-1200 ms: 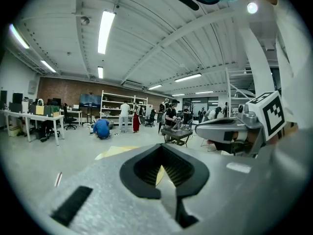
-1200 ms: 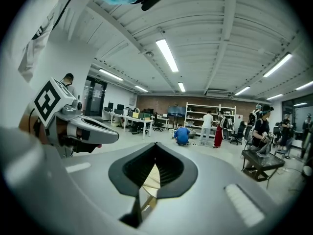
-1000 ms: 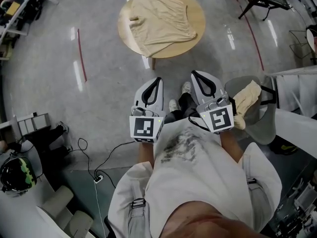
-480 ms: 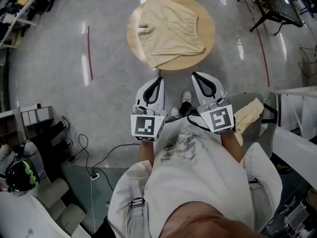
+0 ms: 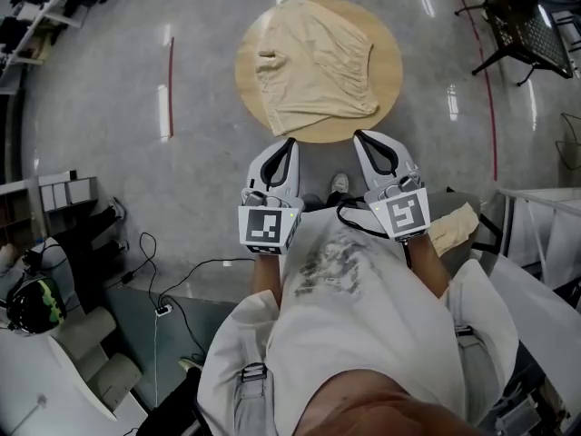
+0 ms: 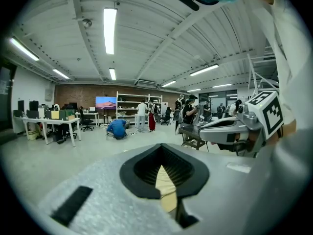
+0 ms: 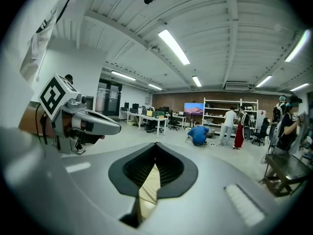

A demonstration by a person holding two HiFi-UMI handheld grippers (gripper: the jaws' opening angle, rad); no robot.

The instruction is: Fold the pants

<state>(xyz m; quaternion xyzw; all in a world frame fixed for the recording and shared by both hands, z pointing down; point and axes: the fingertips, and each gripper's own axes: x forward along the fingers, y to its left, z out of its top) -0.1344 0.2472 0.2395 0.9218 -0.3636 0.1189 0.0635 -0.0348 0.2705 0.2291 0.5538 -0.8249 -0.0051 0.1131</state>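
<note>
Two grippers, left [image 5: 290, 143] & right [image 5: 359, 135], are held side by side, approx level. Both pairs of jaws are shut tight w/ nothing caught between them. The pants [image 5: 313, 66] lie rumpled but mostly spread out on a round table [image 5: 388, 75] straight ahead of the jaw tips, untouched, w/ the table's near edge right by the tips; another beige cloth [image 5: 451, 226] sits off to the right, behind the right jaws.
</note>
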